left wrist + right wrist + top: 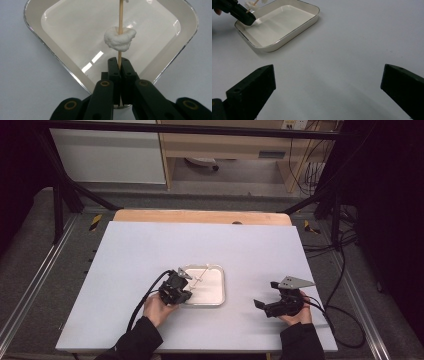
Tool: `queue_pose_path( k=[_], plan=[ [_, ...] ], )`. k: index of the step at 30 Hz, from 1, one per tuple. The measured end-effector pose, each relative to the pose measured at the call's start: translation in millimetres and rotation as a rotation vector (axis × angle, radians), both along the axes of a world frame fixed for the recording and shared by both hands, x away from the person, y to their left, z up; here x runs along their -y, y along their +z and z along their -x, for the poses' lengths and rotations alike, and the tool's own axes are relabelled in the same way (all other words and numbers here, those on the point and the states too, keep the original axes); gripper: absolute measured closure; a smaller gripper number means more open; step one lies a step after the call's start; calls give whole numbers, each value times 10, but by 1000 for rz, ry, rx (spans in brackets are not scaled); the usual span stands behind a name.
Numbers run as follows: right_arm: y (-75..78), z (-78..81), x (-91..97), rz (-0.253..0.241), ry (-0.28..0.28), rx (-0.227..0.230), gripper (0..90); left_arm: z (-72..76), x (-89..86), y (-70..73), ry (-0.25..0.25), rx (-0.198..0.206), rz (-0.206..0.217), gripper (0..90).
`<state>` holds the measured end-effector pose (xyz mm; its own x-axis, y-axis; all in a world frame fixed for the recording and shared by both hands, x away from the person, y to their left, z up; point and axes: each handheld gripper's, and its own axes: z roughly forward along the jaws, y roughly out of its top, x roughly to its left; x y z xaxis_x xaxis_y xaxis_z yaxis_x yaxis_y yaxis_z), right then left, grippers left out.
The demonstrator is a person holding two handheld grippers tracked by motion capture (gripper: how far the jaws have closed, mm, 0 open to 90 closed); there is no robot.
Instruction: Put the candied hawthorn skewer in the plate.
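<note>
A thin wooden skewer [121, 22] carries a white marshmallow-like lump [120, 38] and hangs over a cream tray [50, 50]. My left gripper [119, 65] is shut on the skewer's near end, just below the lump. From above, that gripper [186, 287] sits at the tray's [220, 301] left edge with the skewer [199, 279] reaching across it. My right gripper [265, 296] rests open on the table to the tray's right; its jaws stand wide apart over bare tabletop [329, 82]. Its view catches the tray [294, 31] and the left gripper's tip [247, 15] at upper left.
The tray lies near the middle of a white tabletop [150, 250]. Cables trail from both grippers toward the near edge. A wooden board edge [200, 216] runs along the table's far side, with dark frame bars beyond.
</note>
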<state>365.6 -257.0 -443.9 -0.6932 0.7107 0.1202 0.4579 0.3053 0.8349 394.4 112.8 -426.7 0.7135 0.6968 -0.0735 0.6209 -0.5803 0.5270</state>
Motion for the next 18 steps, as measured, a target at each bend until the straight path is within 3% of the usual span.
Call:
queue_pose_path(
  k=[11,18],
  plan=[
    [9,2,9,-2,-4,5,3,2,25,-19,15,15,-9,873],
    [5,1,5,-1,-5,5,2,46,-50,58,9,76,27,658]
  ],
)
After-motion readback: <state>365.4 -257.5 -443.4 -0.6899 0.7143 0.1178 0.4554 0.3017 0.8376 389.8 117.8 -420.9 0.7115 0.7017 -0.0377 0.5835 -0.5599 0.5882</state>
